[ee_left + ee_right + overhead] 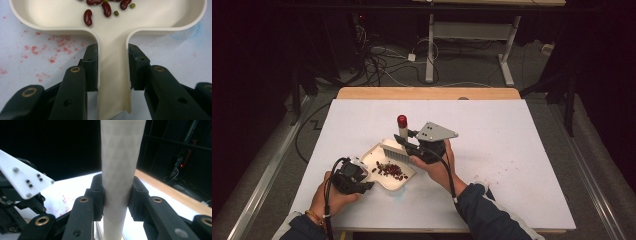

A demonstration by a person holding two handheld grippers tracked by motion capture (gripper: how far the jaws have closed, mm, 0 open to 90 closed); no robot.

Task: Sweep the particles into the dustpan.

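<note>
- Sweeping seems to be the step going on here, judging by the setup: the right gripper point(412, 145), sitting mid-frame in the high view, is clamping its jaws snug around the pale cylindrical handle point(120, 170) of a small brush with a red cap on top and grey bristles point(393, 152) resting at the pan's far edge.
- The left gripper point(362, 184), lower left of the high view, is pinching the flat stem of a cream plastic dustpan point(113, 72), jaws narrow with a pad pressing on either side of it.
- The dustpan is lying flat on the white table cover point(522, 165), and dark red kidney beans point(87, 17) plus a few small green ones point(116, 13) are already sitting in its tray at the top of the left gripper view.
- Pinkish-red stains are dotting the cover left of the stem.
- Next move probably calls for keeping the pan steady while dragging the bristles toward it.
- Not spotting any readable brand, label or writing anywhere.
</note>
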